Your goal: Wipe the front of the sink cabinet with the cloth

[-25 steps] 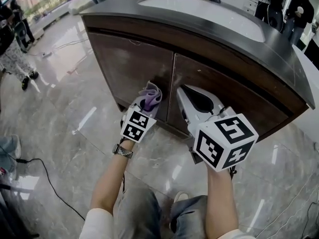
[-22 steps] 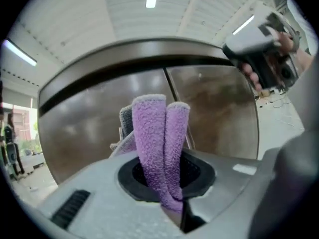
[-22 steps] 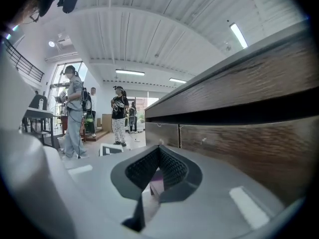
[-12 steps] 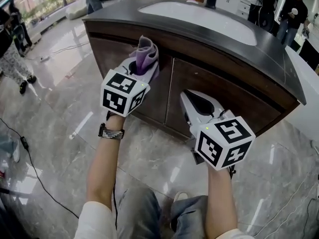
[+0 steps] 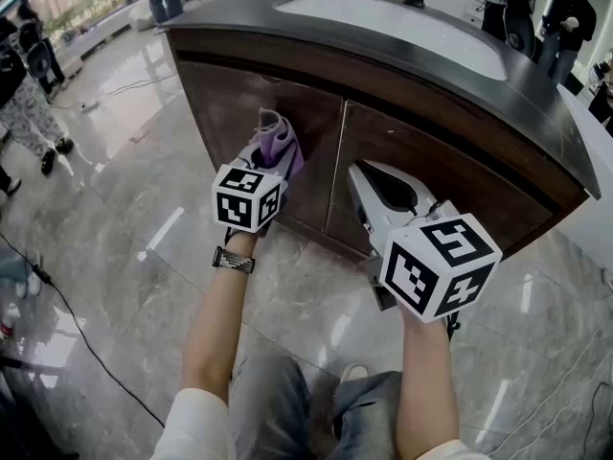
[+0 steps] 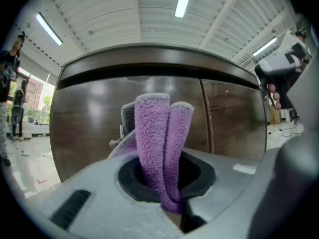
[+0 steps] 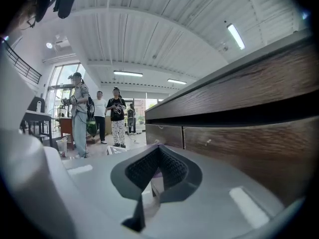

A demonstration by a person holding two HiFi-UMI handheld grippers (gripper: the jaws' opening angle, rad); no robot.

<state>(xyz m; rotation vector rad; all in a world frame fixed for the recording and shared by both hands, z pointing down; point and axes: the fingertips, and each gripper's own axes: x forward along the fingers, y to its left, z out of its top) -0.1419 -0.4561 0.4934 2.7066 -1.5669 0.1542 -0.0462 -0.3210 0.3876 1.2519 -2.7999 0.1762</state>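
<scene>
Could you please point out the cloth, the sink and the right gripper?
cloth (image 6: pixel 153 133): left gripper view, upright fold.
sink (image 5: pixel 402 25): head view, white basin.
right gripper (image 7: pixel 157 148): right gripper view, between its fingertips.

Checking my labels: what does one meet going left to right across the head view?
A bystander at the left edge → left gripper, jaws shut on the purple cloth → right gripper → bystander at the far right.

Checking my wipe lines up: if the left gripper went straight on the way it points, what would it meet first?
The cabinet's left door, just left of the seam. The purple cloth clamped in the left gripper sticks out ahead, so it would touch first; whether it already touches is unclear.
</scene>
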